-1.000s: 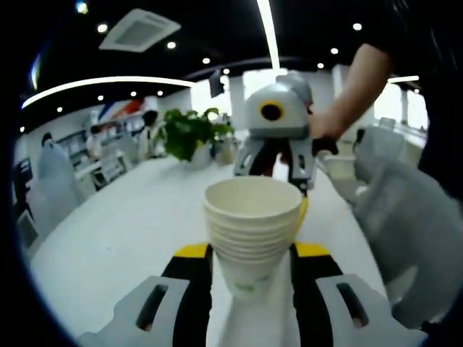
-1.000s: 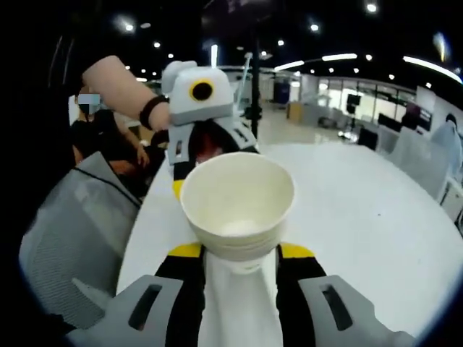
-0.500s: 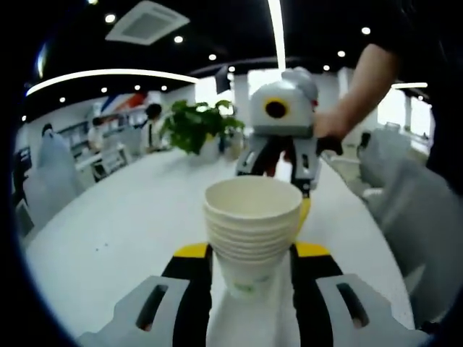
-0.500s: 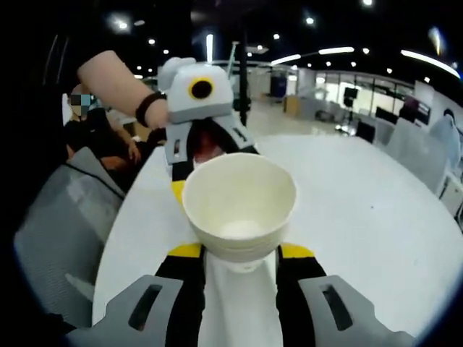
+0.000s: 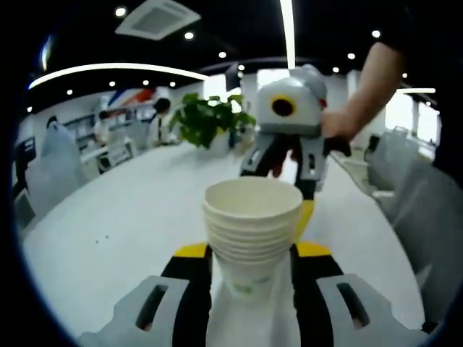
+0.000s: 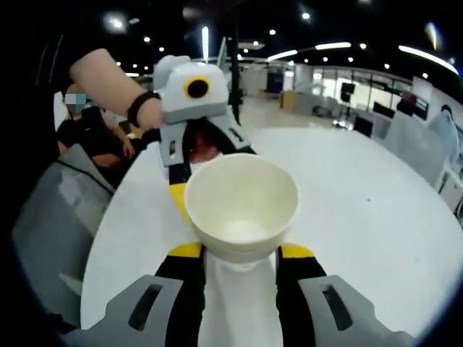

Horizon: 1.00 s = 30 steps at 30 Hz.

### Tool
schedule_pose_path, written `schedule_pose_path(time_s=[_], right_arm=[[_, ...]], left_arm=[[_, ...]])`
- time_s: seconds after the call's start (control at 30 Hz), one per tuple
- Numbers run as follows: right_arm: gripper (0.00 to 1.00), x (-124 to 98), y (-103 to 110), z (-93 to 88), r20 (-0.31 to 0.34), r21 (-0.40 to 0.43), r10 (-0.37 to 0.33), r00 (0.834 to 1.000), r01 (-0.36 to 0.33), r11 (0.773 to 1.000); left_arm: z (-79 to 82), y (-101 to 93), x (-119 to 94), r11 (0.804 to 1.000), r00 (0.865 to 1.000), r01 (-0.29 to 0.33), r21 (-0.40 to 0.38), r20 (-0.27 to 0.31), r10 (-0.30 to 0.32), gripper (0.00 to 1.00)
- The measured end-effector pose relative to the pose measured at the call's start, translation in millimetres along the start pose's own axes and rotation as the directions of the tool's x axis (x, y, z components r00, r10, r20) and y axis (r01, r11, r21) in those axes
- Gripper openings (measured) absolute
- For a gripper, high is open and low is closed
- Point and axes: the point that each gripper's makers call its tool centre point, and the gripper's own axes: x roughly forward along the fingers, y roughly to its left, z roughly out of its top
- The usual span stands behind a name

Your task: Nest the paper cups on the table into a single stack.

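Observation:
A stack of several nested white paper cups [image 5: 252, 230] stands upright between the yellow-tipped jaws of my left gripper [image 5: 252, 254], which is shut on its lower part. In the right gripper view I look down into the top cup [image 6: 241, 210], with my right gripper [image 6: 241, 251] shut on the stack from the opposite side. Each gripper faces the other across the cups. In the left gripper view the right gripper [image 5: 283, 173] has one yellow fingertip [image 5: 304, 217] beside the stack. The left gripper [image 6: 206, 163] rises behind the rim in the right gripper view.
Under the cups lies the white round table [image 5: 123, 224] [image 6: 362, 217]. A potted plant [image 5: 210, 123] stands at its far side. Grey chairs [image 6: 51, 224] [image 5: 427, 231] sit along its edge. A person's forearm [image 5: 369, 87] holds the right gripper, and other people sit in the background [image 6: 87, 123].
Both views have drifted slightly, so the background has shifted. The cups stay between the jaws in both views, and the grip is unchanged.

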Motion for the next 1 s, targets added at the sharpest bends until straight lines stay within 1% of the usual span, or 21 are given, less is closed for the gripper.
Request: schedule_pose_path(time_s=[0.13,0.27,0.43,0.53,0.63,0.9,1.0], right_arm=[[0.34,1,1,-2.4,-0.014,-0.009,0.001,1.0,-0.001,1.0],[0.34,3,-1,-5.5,-0.015,-0.02,-0.004,1.0,0.004,1.0],[0.35,9,-1,-12.3,-0.021,-0.005,0.002,1.0,-0.002,1.0],[0.35,9,-1,-12.2,-0.014,0.001,0.0,1.0,0.0,1.0],[0.35,10,-1,-12.2,-0.008,-0.005,-0.001,1.0,0.001,1.0],[0.36,13,-1,-10.9,0.007,0.021,-0.003,1.0,0.003,1.0],[0.37,13,-1,-12.0,0.007,0.028,-0.002,1.0,0.002,1.0]], left_arm=[[-4.3,-0.4,2,1.0,1.0,0.002,0.0,-0.008,-0.002,0.41],[-8.9,1.1,4,1.0,1.0,0.001,-0.001,-0.023,-0.001,0.41],[-15.9,0.3,6,1.0,0.999,0.01,-0.009,-0.038,-0.01,0.41],[-21.6,1.0,8,1.0,0.998,0.005,0.02,-0.061,-0.004,0.41],[-23.5,2.2,7,1.0,0.998,0.002,-0.007,-0.058,-0.003,0.41],[-27.1,3.3,5,1.0,0.998,-0.003,0.01,-0.062,0.003,0.41],[-28.0,4.6,3,1.0,0.998,-0.014,0.001,-0.064,0.014,0.43]])
